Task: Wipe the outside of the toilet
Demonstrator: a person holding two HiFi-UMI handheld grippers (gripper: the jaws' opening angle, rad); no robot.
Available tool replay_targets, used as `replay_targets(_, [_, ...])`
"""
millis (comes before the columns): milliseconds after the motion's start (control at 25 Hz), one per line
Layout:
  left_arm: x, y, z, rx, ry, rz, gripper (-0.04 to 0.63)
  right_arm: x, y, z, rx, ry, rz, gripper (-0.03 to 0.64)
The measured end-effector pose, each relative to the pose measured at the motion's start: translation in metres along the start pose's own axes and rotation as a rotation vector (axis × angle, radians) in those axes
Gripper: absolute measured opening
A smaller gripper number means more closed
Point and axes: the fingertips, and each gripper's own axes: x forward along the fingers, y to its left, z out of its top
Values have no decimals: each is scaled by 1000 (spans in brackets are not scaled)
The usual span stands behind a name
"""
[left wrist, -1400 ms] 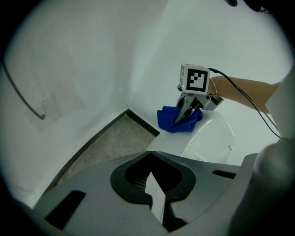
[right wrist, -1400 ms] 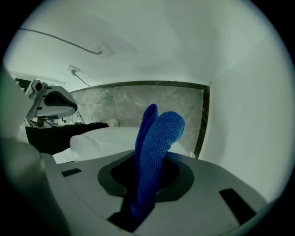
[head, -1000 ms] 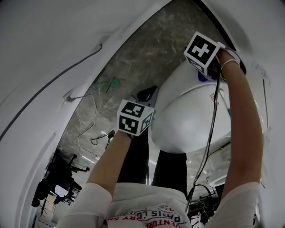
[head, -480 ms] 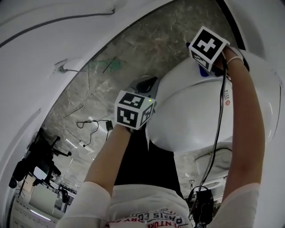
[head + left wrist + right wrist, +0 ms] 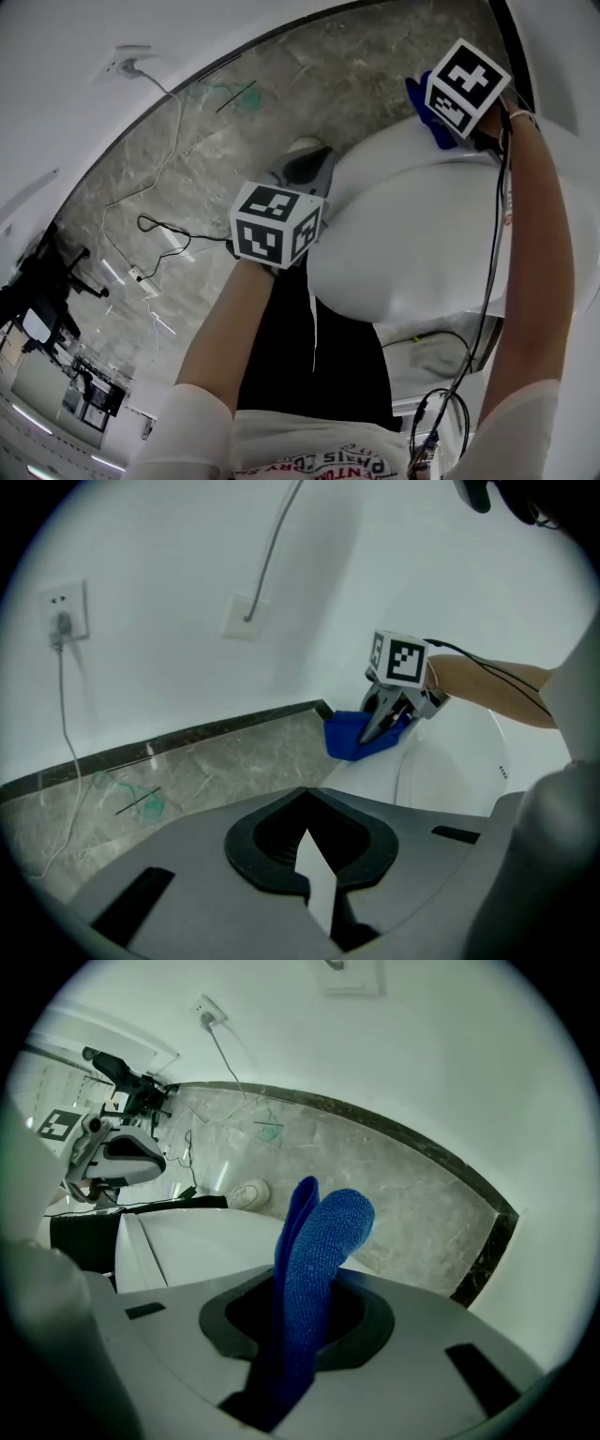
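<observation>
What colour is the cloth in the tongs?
Blue. The cloth shows best in the right gripper view.

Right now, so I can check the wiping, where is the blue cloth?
The blue cloth is clamped in the right gripper, at the head view's upper right. It sits at the white toilet's far edge, near the dark skirting.

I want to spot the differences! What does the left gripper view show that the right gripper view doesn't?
Only the left gripper view shows the right gripper holding the blue cloth against the toilet. Only the right gripper view shows the left gripper and a shoe on the floor. Both show the blue cloth, the white toilet and the stone floor.
</observation>
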Motion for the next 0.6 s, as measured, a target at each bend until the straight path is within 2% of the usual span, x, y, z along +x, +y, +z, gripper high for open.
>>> replay_targets(200, [-41,33,-30,-93,-47,68,6,18,36,24,-53,19,-19,77])
replay_targets(400, [-69,45,-69,-122,-20,88,6,41,77,47,-130,95,-13,77])
replay_targets(600, [-90,53,-107,-159,16,80,6,61,109,65,-138,111,0,77])
